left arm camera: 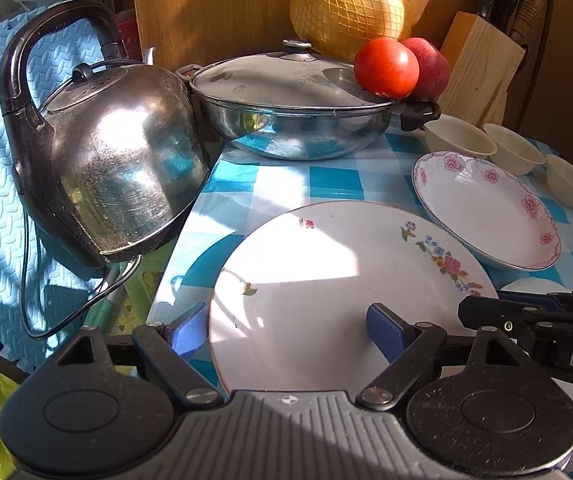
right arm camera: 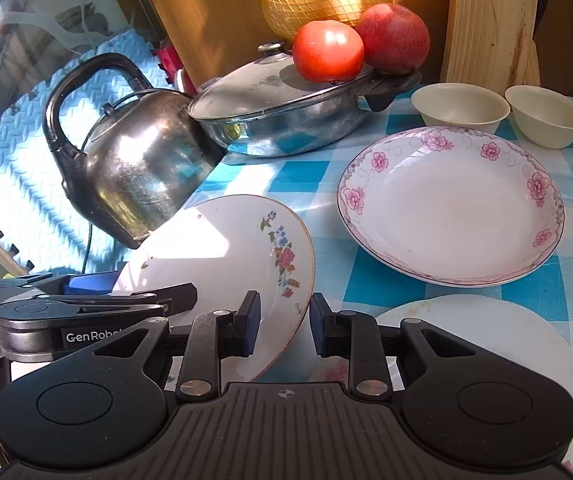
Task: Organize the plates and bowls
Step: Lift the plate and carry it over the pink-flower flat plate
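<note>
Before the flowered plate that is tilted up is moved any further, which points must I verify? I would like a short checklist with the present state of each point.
1. Right gripper holds the flowered plate: the rim is between its pads and the plate is tilted off the cloth. Ok.
2. Left gripper: jaws wide, not pressing the plate. Ok.
3. Pink-rimmed plate is empty and could receive another plate. Ok.
4. Room between the tilted plate and the kettle: they overlap in the right wrist view. Cannot tell.
5. White plate under the grippers: partly hidden. Cannot tell.
</note>
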Demonstrator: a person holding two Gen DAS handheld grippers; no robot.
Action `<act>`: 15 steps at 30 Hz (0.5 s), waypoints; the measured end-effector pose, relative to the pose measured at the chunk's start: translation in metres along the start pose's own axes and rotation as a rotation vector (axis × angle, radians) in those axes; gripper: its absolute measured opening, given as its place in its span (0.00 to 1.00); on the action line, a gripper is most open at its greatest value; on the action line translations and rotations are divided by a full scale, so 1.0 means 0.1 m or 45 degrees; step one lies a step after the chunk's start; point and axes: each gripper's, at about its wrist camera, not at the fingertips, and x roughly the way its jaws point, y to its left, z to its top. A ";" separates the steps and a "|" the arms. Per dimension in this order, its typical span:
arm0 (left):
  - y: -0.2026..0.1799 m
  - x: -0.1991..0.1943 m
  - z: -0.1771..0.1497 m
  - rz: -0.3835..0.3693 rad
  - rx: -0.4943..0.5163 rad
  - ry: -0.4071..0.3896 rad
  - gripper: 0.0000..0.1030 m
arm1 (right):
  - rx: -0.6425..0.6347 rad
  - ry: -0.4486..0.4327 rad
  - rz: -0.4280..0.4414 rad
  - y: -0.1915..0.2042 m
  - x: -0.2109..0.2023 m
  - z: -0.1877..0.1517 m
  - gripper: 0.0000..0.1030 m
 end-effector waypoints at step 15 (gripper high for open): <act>-0.51 -0.20 -0.09 -0.095 0.136 -0.056 0.77 | 0.078 -0.077 -0.117 -0.21 -0.55 -0.29 0.33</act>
